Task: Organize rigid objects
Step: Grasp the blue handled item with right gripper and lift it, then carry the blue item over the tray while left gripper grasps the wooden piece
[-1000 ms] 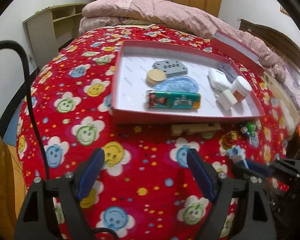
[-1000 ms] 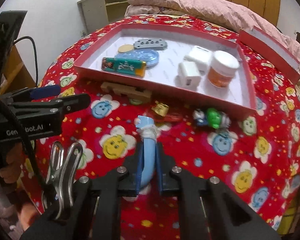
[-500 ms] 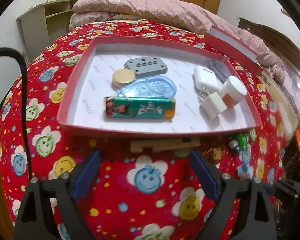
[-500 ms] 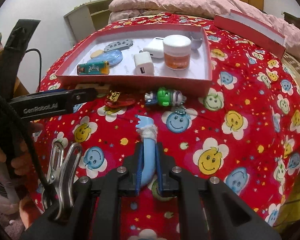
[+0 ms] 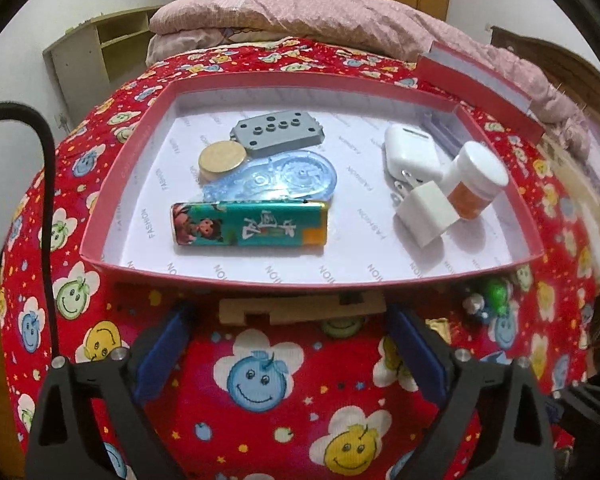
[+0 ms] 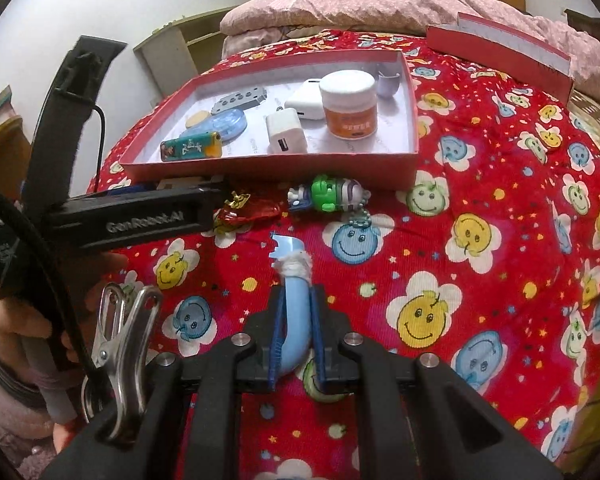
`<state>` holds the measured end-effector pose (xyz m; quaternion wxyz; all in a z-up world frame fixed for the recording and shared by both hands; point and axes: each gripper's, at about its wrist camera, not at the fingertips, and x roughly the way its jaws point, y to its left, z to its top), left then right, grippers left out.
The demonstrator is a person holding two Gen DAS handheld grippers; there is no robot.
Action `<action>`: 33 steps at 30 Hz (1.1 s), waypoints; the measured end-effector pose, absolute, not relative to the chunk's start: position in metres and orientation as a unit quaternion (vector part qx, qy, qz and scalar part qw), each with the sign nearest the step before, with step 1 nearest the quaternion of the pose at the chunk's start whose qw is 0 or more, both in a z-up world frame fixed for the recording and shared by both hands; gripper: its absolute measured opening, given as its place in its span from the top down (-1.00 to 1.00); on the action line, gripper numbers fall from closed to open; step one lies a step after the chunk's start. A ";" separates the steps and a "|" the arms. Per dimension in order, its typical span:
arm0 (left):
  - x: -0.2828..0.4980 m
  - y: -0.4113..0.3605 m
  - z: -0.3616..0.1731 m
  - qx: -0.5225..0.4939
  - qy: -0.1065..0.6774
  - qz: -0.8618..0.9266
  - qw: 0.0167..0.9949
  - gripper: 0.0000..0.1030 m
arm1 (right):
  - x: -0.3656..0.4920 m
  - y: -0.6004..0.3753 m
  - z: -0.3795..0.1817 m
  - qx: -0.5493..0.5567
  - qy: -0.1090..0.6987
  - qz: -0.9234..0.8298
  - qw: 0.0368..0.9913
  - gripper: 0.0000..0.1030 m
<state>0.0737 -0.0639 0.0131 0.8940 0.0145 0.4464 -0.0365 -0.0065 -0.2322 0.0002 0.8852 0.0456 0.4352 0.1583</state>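
A: So, the biggest thing here is the bed, covered in a red blanket printed with smiling flower faces. A rolled pink quilt lies at its far end.

B: And on the blanket?

A: A shallow red cardboard box lined in white, open at the top. Its red lid sits apart, farther back on the right.

B: What is inside the box?

A: A long green tin with a cartoon picture, a clear blue correction-tape dispenser just behind it, a grey plastic plate with round holes, and a round gold disc. On the right side stand a white-lidded orange jar, a white earbud case and a white cube charger.

B: Anything outside it?

A: A pale wooden block with notches lies against the near wall of the box. To its right are a green and white toy figure on a bead chain and a red foil-wrapped piece, both on the blanket.

B: And the grippers?

A: The left gripper hovers low over the wooden block, its blue-padded fingers spreading wider, with nothing pressed between them. The right gripper has its fingers pressed together on a curved light-blue plastic tool with a white wrapped neck, held above the blanket, well short of the box.
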 end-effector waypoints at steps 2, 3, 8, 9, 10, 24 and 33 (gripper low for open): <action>0.073 -0.065 0.012 0.017 0.445 -0.035 0.895 -0.91 | -0.007 -0.232 0.000 0.046 0.434 0.159 0.885 0.74; 0.074 -0.064 0.012 0.016 0.444 -0.035 0.895 -0.91 | -0.007 -0.232 0.000 0.046 0.434 0.159 0.885 0.74; 0.073 -0.063 0.013 0.013 0.444 -0.038 0.895 -0.89 | -0.008 -0.232 0.000 0.046 0.434 0.158 0.886 0.74; 0.072 -0.062 0.014 0.014 0.443 -0.039 0.896 -0.85 | -0.008 -0.232 0.000 0.047 0.434 0.157 0.886 0.74; 0.072 -0.062 0.014 0.015 0.441 -0.039 0.897 -0.79 | -0.008 -0.233 0.000 0.049 0.433 0.157 0.886 0.74; 0.052 -0.049 0.023 0.020 0.433 -0.060 0.899 -0.56 | -0.009 -0.227 0.002 0.031 0.434 0.145 0.889 0.74; 0.036 -0.038 0.039 0.017 0.416 -0.078 0.906 -0.56 | -0.008 -0.221 0.005 0.023 0.443 0.139 0.886 0.74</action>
